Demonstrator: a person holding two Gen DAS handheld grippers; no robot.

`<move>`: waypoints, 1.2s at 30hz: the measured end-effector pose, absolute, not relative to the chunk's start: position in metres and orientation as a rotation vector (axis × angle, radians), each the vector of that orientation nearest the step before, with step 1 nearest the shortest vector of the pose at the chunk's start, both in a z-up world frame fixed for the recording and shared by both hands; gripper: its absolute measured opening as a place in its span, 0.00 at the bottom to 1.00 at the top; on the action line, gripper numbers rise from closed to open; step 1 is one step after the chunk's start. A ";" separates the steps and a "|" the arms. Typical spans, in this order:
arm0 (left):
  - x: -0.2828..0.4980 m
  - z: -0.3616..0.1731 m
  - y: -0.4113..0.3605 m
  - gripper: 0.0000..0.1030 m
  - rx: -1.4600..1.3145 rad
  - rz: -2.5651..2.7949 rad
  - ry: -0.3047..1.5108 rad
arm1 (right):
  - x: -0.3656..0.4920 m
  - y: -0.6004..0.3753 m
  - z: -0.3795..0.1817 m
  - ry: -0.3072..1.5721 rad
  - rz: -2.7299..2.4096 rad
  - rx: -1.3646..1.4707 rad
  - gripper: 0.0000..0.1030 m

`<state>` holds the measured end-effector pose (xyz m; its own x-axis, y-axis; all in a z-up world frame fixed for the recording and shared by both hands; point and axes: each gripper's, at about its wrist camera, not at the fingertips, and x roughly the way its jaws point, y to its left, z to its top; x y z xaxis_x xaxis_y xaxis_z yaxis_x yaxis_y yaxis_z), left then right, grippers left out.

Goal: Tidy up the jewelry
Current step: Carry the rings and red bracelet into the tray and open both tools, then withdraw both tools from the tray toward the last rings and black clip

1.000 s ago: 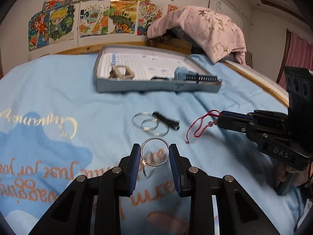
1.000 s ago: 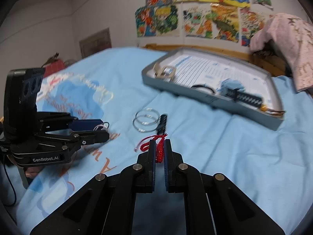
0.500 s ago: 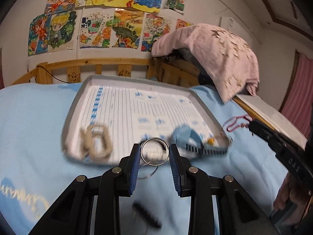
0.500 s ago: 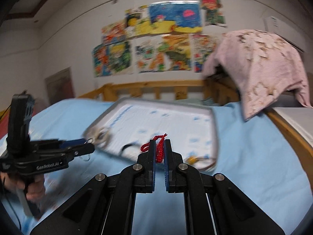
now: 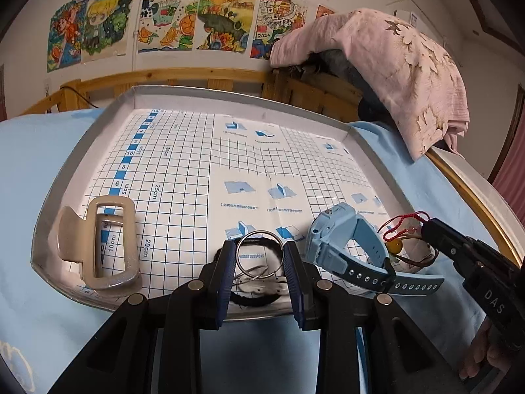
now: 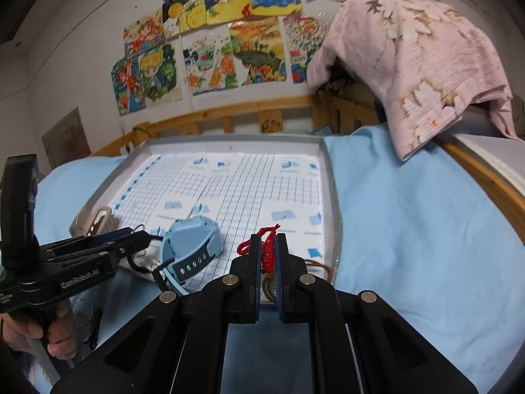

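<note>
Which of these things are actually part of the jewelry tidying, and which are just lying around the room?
Part of the job:
- silver ring in the left claw
- red cord in the right claw
- tray
- blue watch
- beige hair clip

Just lying about:
- pink cloth
- wall drawings
- blue bedsheet

Both hand-held tools level and pointing forward, each closed on an item.

Left black two-finger tool (image 5: 260, 262): blue-padded fingers (image 5: 226, 272) clamp a thin silver metal ring (image 5: 260, 252) upright between them; a bare hand (image 6: 49, 331) grips its handle. Right black two-finger tool (image 6: 268, 259): jaws nearly together, pinching a red braided cord (image 6: 268, 246); fingers of its holding hand (image 5: 482, 358) visible at the handle.
</note>
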<state>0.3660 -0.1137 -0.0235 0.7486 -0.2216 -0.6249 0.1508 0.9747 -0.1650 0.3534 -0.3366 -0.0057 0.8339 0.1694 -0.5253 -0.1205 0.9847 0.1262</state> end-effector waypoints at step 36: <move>0.248 0.058 -0.075 1.00 -0.110 -0.069 0.361 | 0.247 -0.346 0.060 0.309 0.144 0.110 0.90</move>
<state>0.2478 -0.0755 0.0585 0.9332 -0.0871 -0.3487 0.0479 0.9917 -0.1194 0.2472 -0.3457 0.0597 0.9425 0.1576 -0.2946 -0.1240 0.9838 0.1295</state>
